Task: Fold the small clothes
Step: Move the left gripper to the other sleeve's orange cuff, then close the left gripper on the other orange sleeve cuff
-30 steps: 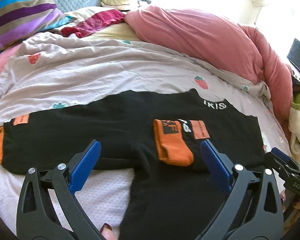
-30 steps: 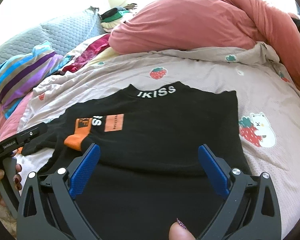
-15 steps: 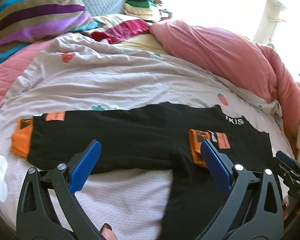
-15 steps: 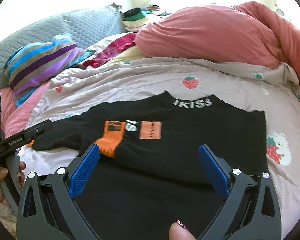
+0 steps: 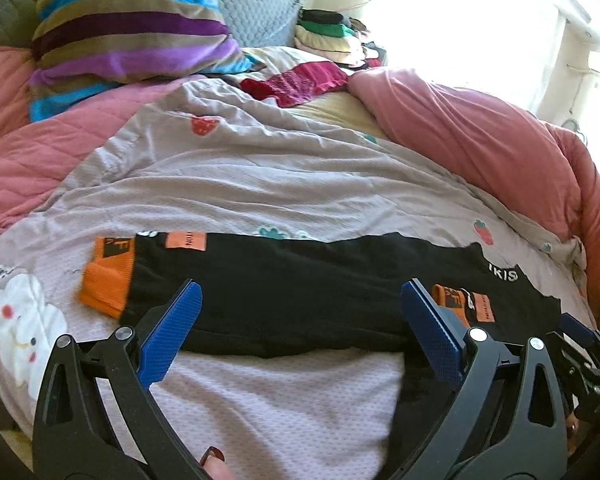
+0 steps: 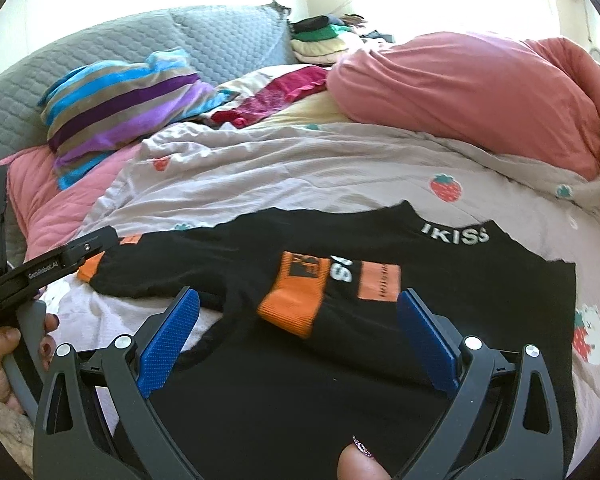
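A small black long-sleeved top (image 5: 300, 292) with orange cuffs and a white "IKISS" collar lies flat on the bedsheet, also in the right wrist view (image 6: 440, 320). Its right sleeve is folded across the chest, orange cuff (image 6: 296, 300) up. Its left sleeve stretches out to the left, ending in an orange cuff (image 5: 108, 276). My left gripper (image 5: 300, 332) is open and empty, hovering over the outstretched sleeve. My right gripper (image 6: 300, 336) is open and empty above the body of the top. The left gripper's body shows at the left of the right wrist view (image 6: 40, 276).
A pale strawberry-print sheet (image 5: 260, 176) covers the bed. A pink duvet (image 6: 480, 88) is heaped at the back right. A striped pillow (image 5: 128, 36), a red garment (image 5: 296, 84) and a stack of folded clothes (image 6: 324, 38) lie at the back.
My left gripper has swung left along the outstretched sleeve, bringing its orange cuff into view. My right gripper has shifted left, so the folded sleeve now sits between its fingers. Both stay open.
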The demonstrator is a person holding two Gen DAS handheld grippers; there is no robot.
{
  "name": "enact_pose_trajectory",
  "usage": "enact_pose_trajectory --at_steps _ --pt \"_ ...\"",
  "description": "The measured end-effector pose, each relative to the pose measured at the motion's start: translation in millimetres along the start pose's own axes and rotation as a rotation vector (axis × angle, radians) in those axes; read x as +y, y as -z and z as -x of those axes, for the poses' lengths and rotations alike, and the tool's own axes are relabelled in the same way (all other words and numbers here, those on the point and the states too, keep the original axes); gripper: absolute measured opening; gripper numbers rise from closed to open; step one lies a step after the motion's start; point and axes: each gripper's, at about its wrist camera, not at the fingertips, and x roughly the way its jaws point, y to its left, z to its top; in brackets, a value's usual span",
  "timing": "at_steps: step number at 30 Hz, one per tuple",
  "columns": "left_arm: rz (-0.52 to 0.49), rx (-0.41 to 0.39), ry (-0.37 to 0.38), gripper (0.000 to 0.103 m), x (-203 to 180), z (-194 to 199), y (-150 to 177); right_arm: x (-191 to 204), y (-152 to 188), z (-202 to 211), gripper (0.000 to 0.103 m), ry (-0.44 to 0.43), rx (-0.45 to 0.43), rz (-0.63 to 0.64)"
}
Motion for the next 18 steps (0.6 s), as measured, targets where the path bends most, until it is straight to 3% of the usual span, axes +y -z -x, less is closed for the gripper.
enact_pose_trajectory --at_steps 18 --pt "0.195 -0.024 -0.076 0.093 71.7 15.1 -6.9 54.2 -5.5 -19.0 0.098 -0.083 0.017 0.077"
